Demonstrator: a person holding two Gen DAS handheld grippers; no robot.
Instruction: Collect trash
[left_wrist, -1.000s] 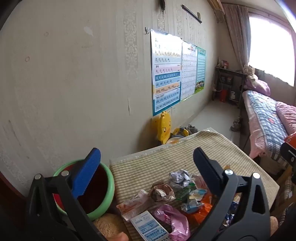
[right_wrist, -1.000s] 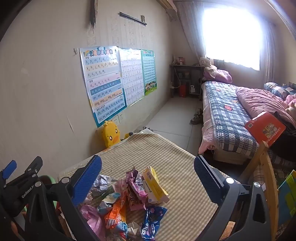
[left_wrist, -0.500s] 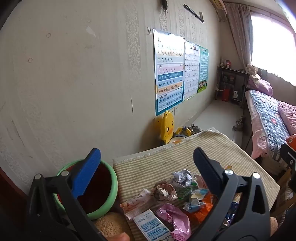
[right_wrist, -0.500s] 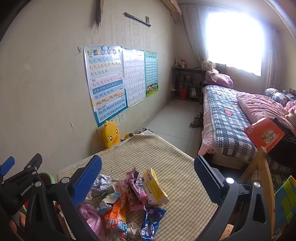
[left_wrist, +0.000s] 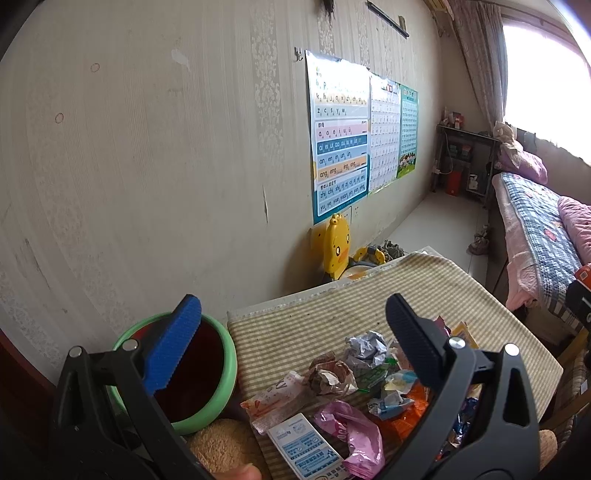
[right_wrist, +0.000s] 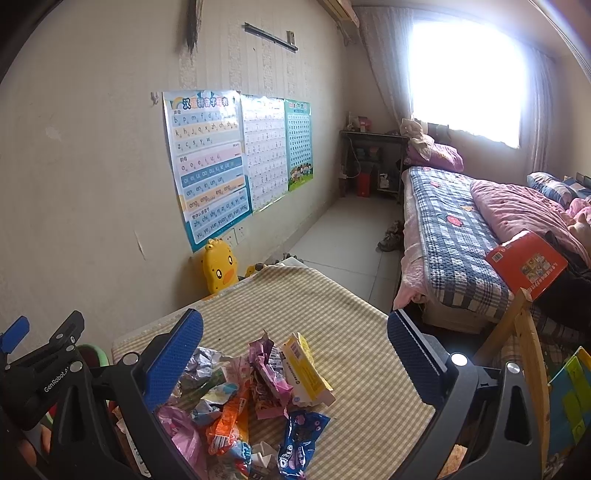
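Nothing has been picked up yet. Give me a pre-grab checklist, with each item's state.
1. Left tool open and empty: ok.
2. Right tool open and empty: ok.
3. Green-rimmed bin open, beside the table at its left edge: ok.
4. Wrapper pile lies on the checked tablecloth, below both tools: ok.
5. Room left in the bin: cannot tell, its bottom is dark.
6. Yellow box empty, so truly trash: cannot tell.

A table (right_wrist: 354, 332) under a checked yellow cloth (left_wrist: 424, 295) carries a heap of wrappers (right_wrist: 258, 391) at its near end: crumpled foil (left_wrist: 364, 345), a pink bag (left_wrist: 354, 432), a yellow box (right_wrist: 306, 369), a blue cookie packet (right_wrist: 301, 439).
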